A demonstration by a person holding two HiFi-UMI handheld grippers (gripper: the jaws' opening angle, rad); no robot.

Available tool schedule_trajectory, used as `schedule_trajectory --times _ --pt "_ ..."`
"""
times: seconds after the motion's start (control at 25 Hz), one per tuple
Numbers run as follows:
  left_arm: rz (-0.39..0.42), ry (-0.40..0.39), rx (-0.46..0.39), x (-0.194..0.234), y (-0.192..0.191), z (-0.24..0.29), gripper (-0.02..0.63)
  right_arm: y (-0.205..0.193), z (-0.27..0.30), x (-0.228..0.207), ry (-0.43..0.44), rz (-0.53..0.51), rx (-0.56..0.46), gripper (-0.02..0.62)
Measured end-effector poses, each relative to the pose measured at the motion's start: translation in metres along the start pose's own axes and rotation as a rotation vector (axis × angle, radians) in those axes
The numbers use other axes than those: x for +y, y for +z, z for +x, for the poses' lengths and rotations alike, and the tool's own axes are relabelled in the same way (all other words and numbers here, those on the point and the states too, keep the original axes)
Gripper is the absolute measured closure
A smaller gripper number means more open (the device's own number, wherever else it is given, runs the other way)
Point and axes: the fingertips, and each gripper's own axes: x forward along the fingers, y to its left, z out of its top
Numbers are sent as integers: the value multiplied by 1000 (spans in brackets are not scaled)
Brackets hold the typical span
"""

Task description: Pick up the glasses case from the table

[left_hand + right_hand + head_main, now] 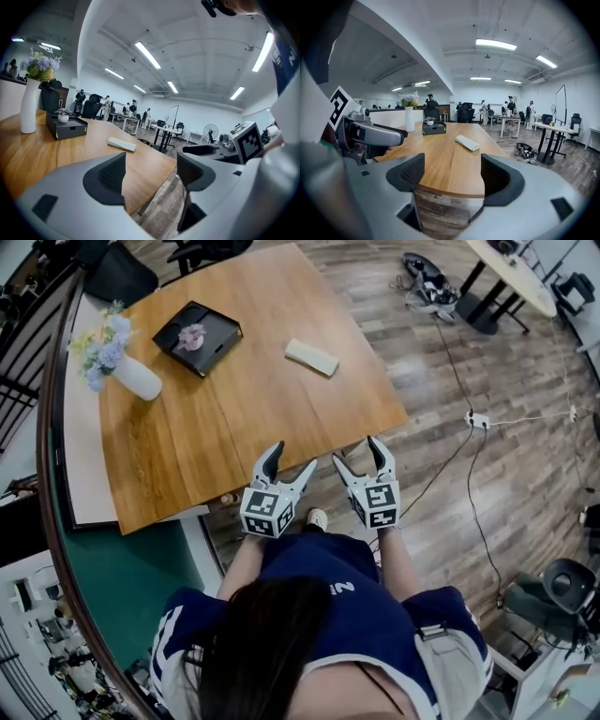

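Note:
The glasses case [311,356] is a pale, flat, oblong box lying on the wooden table [253,427], toward its far right part; it also shows as the case [121,144] and the case [467,142] in the two gripper views. My left gripper [292,458] hovers at the table's near edge, open and holding nothing. My right gripper [355,452] is beside it at the near right corner, open too, with nothing between its jaws. Both are well short of the case.
A black tray [197,337] with a small pale object stands at the table's far side. A white vase [134,377] of flowers is at the far left. Cables and a power strip [476,418] lie on the wood floor to the right. People and desks fill the room's background.

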Motion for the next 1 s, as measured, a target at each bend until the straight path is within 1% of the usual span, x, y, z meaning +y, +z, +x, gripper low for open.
schedule_trajectory --times 0.16,0.32,0.6,0.8,1.0 --pt "-8 15 0 -1 1 17 267 0 11 -17 14 -4 8 230" --pt "-22 28 21 3 -4 21 267 -2 16 -15 31 -5 19 229" --pt "-37 40 19 19 1 26 267 -2 27 -16 32 -1 43 229" --pt "-35 36 20 41 8 39 267 12 50 -21 27 -14 41 230" --pt "-28 34 4 63 21 47 268 34 79 -29 23 -54 44 229"
